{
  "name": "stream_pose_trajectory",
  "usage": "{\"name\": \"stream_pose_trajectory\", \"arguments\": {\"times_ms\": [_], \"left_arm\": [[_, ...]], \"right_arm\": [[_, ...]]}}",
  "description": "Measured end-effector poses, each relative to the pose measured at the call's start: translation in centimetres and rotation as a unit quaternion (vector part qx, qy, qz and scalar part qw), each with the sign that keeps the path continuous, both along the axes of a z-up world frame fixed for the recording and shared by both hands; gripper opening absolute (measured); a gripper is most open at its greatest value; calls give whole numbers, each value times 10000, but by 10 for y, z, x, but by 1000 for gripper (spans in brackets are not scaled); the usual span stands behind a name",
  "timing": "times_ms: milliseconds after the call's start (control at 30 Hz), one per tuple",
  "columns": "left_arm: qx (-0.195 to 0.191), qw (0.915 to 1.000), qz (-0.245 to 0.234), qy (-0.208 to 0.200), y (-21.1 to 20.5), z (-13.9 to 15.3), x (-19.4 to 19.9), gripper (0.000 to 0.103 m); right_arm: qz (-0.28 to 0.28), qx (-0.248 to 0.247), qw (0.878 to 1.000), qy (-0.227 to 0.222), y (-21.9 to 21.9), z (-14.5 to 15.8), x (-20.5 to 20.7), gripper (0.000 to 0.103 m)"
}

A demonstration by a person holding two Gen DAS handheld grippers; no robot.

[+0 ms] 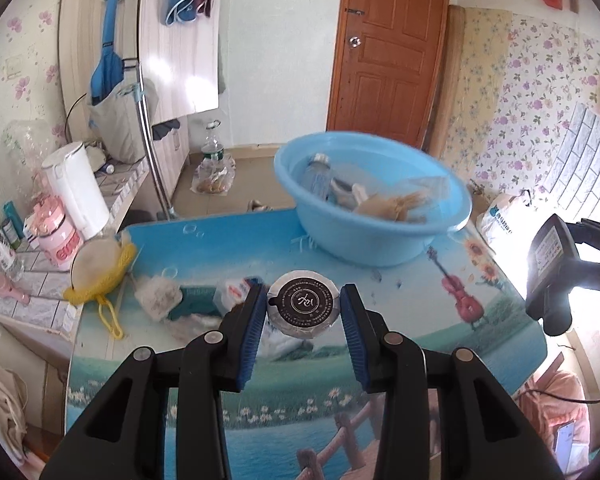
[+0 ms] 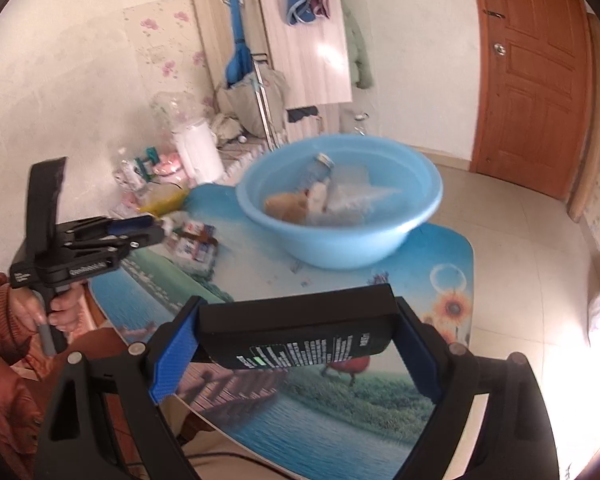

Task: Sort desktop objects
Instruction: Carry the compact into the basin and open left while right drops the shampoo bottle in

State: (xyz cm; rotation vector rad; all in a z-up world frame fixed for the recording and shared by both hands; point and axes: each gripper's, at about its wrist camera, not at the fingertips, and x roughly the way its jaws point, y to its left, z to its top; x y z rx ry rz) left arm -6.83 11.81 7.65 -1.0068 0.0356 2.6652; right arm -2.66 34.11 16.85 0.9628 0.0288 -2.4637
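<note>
From the left wrist, the left tongs [image 1: 303,309] are clamped on a round, flat black-and-silver tin [image 1: 302,308], held above the counter [image 1: 412,312] with its glossy landscape print. A smooth blue plastic basin [image 1: 370,200] sits at the far edge. Only the right wrist view shows the right tongs [image 2: 296,340] clamped wide on a flat black bottle [image 2: 300,330] with a printed label.

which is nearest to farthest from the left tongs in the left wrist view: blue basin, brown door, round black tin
1. round black tin, between the left tongs.
2. blue basin, beyond it on the table's far right.
3. brown door, across the room behind the basin.
</note>
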Motion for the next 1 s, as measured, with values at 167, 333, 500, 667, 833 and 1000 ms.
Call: {"name": "stream_pose_trajectory", "arguments": {"times_ms": [167,333,500,667,833,1000], "left_arm": [[30,9995,-189,243,15,21,-22,37],[-48,9981,-558,265,45,25,-58,37],[-43,9961,-854,220,68,24,-92,37],[-68,9949,-999,-125,77,6,-127,37],[-191,9935,-1078,-298,81,-6,-136,52],[-235,9930,-1159,-24,78,-2,-129,72]], "right_arm": [[85,-241,9996,115,-5,19,-30,91],[-66,-231,9997,102,-8,15,-82,91],[-80,-63,9999,-66,-10,7,-126,91],[17,397,9986,-347,-14,-5,-154,91],[39,521,9981,-336,-15,-5,-161,91],[-91,494,9979,-419,-13,-9,-173,91]]}}
